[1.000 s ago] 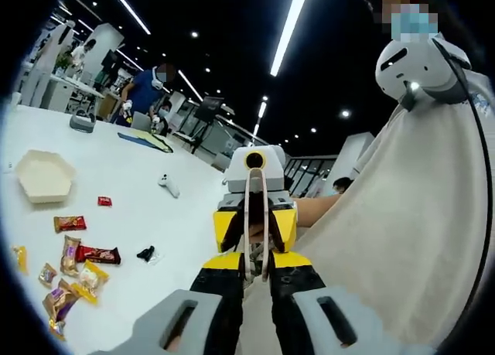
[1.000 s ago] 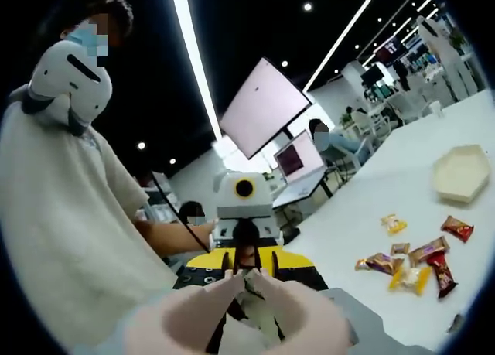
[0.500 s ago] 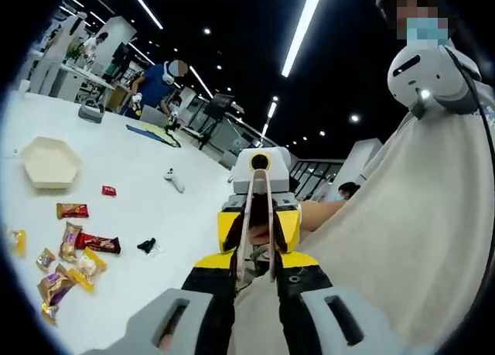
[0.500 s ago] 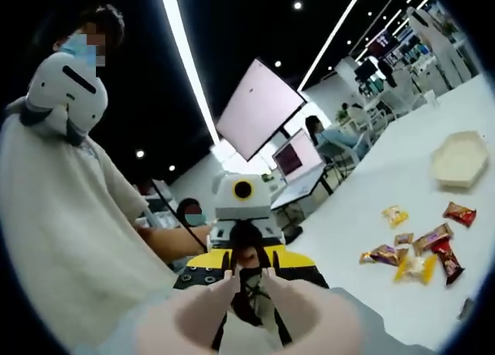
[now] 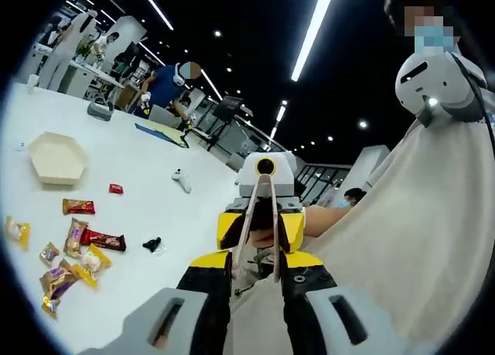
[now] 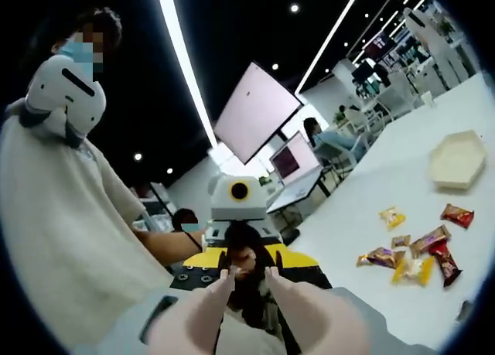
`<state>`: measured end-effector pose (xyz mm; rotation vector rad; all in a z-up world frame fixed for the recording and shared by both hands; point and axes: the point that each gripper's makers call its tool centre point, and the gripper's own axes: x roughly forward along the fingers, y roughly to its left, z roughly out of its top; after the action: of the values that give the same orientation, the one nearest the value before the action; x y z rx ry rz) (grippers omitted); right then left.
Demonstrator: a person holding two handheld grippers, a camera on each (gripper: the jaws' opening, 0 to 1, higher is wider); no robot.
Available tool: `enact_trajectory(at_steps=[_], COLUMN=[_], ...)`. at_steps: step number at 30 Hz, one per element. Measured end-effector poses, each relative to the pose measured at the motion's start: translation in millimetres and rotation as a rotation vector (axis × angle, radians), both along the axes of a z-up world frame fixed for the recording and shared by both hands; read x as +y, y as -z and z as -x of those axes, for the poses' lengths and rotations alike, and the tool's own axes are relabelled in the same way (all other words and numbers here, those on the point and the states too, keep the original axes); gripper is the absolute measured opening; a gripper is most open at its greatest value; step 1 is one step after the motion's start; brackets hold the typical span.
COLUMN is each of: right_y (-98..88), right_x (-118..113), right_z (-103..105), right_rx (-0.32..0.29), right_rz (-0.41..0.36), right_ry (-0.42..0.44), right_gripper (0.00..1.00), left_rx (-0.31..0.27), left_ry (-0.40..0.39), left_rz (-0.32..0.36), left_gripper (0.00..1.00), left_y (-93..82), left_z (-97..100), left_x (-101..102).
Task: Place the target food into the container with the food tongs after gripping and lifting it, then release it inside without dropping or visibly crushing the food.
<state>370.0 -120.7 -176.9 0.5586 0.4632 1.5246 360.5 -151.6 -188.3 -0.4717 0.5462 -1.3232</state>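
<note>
Since a second ago, the two arms of the pale plastic food tongs had spread wider at their tips. In the right gripper view, the right gripper had its grey fingers clamped on those tongs, whose arms rose blurred and pinkish from the bottom, with the tips apart and nothing between them. The left gripper held its own grey fingers apart, and we saw nothing gripped in them. Both grippers faced each other closely, in front of a person in a cream garment.

Well away from the tongs, the scattered wrapped candies lay on the white desk, untouched. Beyond them sat the cream hexagonal container, apart from the candies. A small red wrapper lay between the container and a white handheld controller, and a small black object rested beside the candies.
</note>
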Motion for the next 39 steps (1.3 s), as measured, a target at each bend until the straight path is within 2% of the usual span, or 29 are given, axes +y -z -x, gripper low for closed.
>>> enact_trajectory(at_steps=[7,10,12,18,19,20,24,26,28,36,39], right_y=[0.6,-1.7,-5.4,-8.3,-7.6,-5.5,-8.8,-9.5,-7.8,-9.7,-9.3], right_x=[1,0,-4,-6,-6,-5,-7,-7,-8,-9,-12], right_z=[0,-4,-12,-14,-14,-11,-12,-12,-13,-12,-13], right_rx=[0.034,0.065,0.095,0.089,0.083,0.085,0.101,0.115,0.129,0.107,0.060], right_rz=[-0.004,-0.019,-0.052,-0.066,-0.061,-0.047,-0.071,-0.073,-0.065,-0.057,-0.050], right_ry=[-0.004,0.016,0.057,0.076,0.073,0.057,0.074,0.066,0.064,0.061,0.076], right_gripper=[0.25,0.25,0.26,0.26,0.26,0.26,0.25,0.24,0.24,0.24,0.24], left_rx=[0.023,0.012,-0.023,-0.031,-0.049,-0.053,-0.033,0.012,0.008,0.018,0.033], left_ry=[0.002,-0.032,-0.076,-0.090,-0.083,-0.042,-0.051,-0.048,-0.061,-0.045,-0.063], left_rz=[-0.011,0.009,0.031,0.043,0.029,-0.024,-0.005,0.028,0.038,0.022,0.025], left_gripper=[0.24,0.24,0.24,0.25,0.24,0.24,0.22,0.19,0.18,0.20,0.22], left_y=[0.4,-3.5,-8.6,-9.1,-7.5,-1.1,-4.8,-10.1,-13.1,-12.2,-11.3], left_z=[0.3,-3.0,-8.6,-9.2,-7.5,-0.7,-2.5,-5.2,-9.6,-8.4,-11.2], left_x=[1,3,8,9,8,7,6,8,10,5,3])
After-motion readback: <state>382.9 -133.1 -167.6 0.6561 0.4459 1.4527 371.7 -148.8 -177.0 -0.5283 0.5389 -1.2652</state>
